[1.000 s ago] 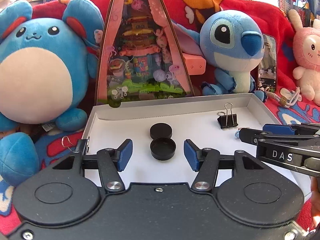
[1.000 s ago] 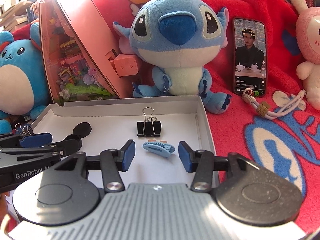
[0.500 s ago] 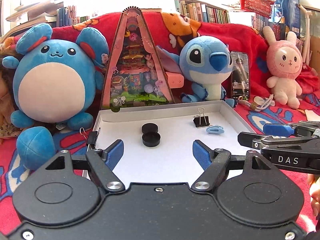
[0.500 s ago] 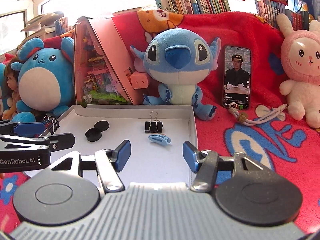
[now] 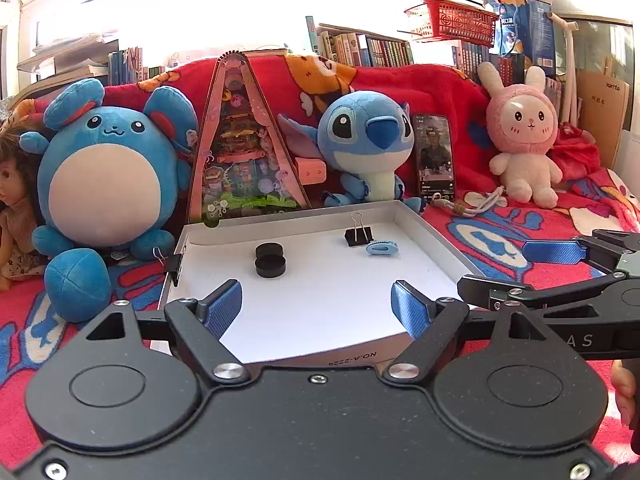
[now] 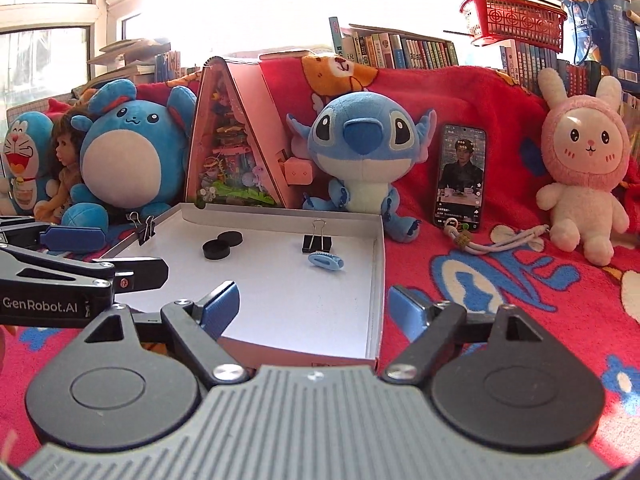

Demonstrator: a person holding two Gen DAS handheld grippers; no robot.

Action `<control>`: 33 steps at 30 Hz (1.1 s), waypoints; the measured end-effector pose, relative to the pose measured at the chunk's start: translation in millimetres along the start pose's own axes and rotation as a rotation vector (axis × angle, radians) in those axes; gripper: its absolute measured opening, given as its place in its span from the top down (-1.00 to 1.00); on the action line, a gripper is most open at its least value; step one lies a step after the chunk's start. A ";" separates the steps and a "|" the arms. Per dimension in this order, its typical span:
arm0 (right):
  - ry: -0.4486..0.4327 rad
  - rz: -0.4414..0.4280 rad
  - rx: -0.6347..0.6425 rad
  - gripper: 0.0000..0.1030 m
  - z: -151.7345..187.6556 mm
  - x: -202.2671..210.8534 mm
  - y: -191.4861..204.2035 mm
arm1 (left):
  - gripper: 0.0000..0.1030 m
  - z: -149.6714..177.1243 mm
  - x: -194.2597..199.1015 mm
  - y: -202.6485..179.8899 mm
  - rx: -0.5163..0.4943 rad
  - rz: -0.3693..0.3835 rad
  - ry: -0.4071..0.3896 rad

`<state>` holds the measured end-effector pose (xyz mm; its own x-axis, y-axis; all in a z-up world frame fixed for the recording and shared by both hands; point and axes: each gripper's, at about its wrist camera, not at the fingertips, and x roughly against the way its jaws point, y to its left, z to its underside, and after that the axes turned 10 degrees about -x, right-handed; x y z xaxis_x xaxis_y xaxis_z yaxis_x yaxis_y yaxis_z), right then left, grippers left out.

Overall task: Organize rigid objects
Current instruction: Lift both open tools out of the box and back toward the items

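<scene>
**Q:** Left wrist view first: what is cut off or hard to make out?

**A:** The white box (image 5: 432,236) loses its near edge behind the left gripper (image 5: 316,306), whose blue pads stand wide apart with nothing between them. A label on that near wall reads upside down. One binder clip (image 5: 174,262) on the box's left wall is half hidden by the rim. The phone (image 5: 435,156) screen is too dim to read there.

**Q:** And the task's things?

**A:** Ahead of the left gripper, inside the box, lie two black round caps (image 5: 270,260), touching. Farther ahead and to the right, a black binder clip (image 5: 359,234) stands just beside a blue hair clip (image 5: 382,248). In the right wrist view the right gripper (image 6: 314,306) is also spread open and empty, straddling the box's right wall (image 6: 378,280).

**Q:** What differs from a second ago?

**A:** Both grippers have pulled back and opened wider. Before, the caps sat right between the left pads and the hair clip between the right ones; now all sit well ahead, unmoved in the box.
</scene>
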<state>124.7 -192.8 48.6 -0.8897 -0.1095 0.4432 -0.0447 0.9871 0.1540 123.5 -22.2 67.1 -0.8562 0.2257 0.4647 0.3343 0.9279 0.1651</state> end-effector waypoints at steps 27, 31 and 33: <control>0.001 0.012 0.039 -0.86 47.4 33.2 3.8 | -0.58 47.7 47.4 -14.9 0.015 -0.015 0.014; 0.023 0.011 0.034 -0.87 54.4 33.1 4.0 | -0.58 56.1 47.4 -16.1 0.029 -0.024 0.029; 0.033 0.014 0.032 -0.87 58.1 32.6 3.7 | -0.58 59.8 46.7 -16.6 0.032 -0.023 0.039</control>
<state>69.1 -185.8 12.3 -0.8750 -0.0990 0.4739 -0.0473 0.9917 0.1197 54.4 -9.3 34.1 -0.8473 0.1928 0.4949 0.3012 0.9419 0.1486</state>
